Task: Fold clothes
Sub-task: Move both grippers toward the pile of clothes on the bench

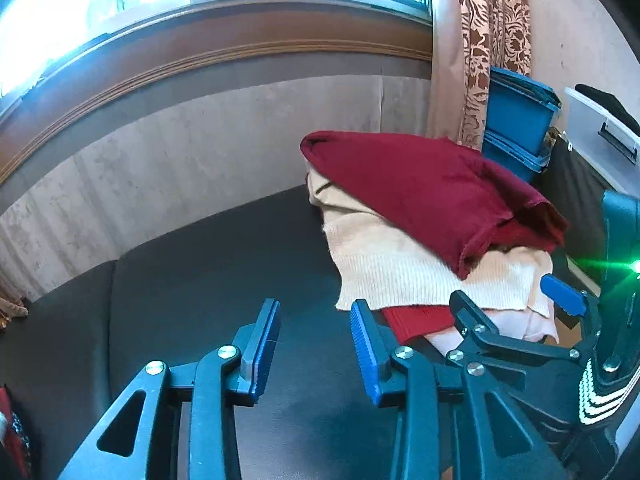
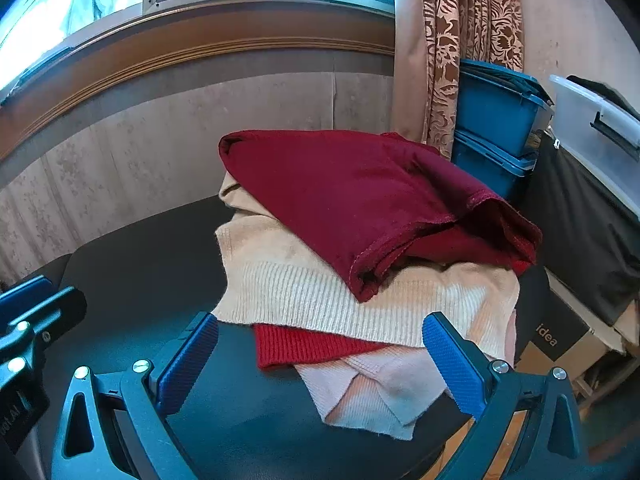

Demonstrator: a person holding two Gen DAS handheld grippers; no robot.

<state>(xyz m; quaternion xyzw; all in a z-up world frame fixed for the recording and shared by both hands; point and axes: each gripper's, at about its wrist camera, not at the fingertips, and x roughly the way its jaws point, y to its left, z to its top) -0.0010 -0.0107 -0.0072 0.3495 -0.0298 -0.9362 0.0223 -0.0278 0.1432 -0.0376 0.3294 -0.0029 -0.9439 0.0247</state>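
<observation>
clearly soft goods: a stack of clothes on the dark worktop point(image 2: 132, 280). dark red garment point(image 2: 352, 200) on top, loosely doubled; cream ribbed sweater point(image 2: 320, 292) under it; red knit point(image 2: 304, 344) and pale pink knit point(image 2: 372, 392) at the bottom. all look light, limp, not slippery; knits likely stretch if pulled. best hold is probably a hem corner of the top piece, near its open edge.

left gripper point(image 1: 316, 344) jaws part open, empty, beside the stack. right gripper point(image 2: 320, 364) jaws wide open, empty, straddling the pink knit's near edge.

blue bins point(image 2: 496, 128) stacked by the curtain point(image 2: 444, 60), contents unseen. clear box point(image 2: 592, 132) holds something dark.
</observation>
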